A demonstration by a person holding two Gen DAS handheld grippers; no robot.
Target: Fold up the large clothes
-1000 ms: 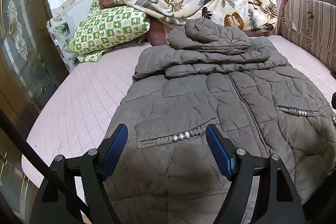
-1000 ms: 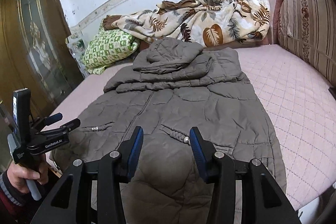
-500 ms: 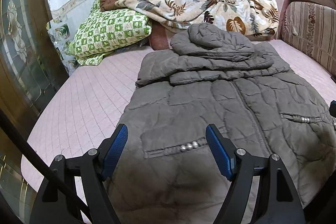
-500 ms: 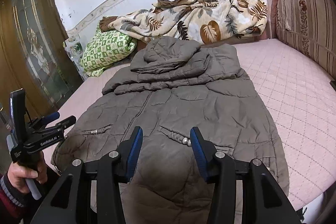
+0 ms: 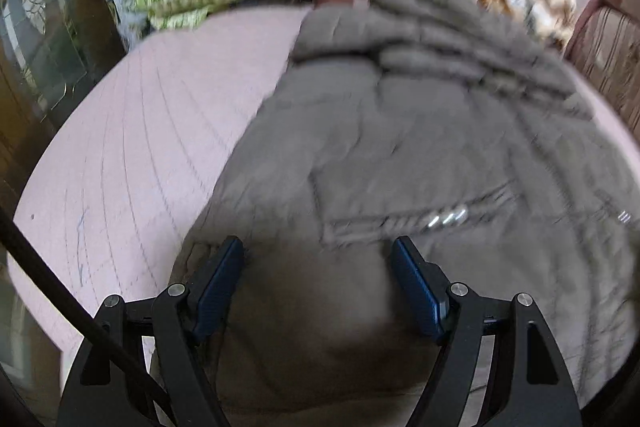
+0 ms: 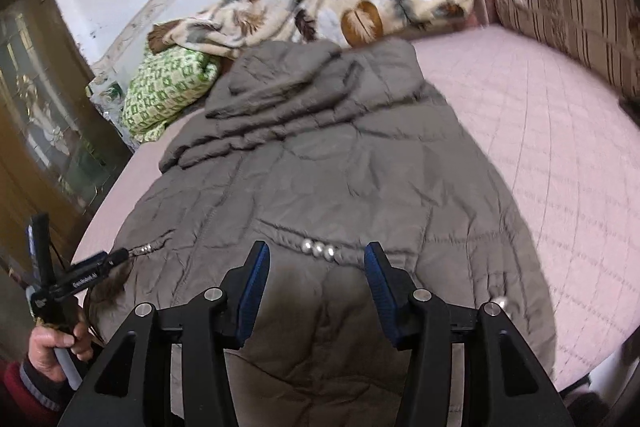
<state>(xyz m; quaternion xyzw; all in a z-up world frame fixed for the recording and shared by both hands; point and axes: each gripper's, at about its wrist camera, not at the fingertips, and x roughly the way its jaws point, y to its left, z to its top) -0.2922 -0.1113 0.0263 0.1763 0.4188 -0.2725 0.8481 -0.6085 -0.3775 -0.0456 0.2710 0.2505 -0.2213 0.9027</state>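
Claws (image 5: pixel 318 267) (image 6: pixel 316 269) agape — above coat (image 6: pixel 320 179)

The left gripper (image 5: pixel 318 259) points steeply down, its two blue pads (image 5: pixel 218 281) spread wide with nothing pressed between them; only fabric lies below the gap. The right gripper (image 6: pixel 316 265) tilts down less steeply, its jaws parted about halfway, the blue pads (image 6: pixel 254 281) clear of any grip. In the right wrist view the left gripper (image 6: pixel 116 257) shows from the side, low at the left, fingers reaching forward. A hand (image 6: pixel 56 345) wraps its handle from below, a red sleeve (image 6: pixel 20 393) with a grey cuff at the wrist.
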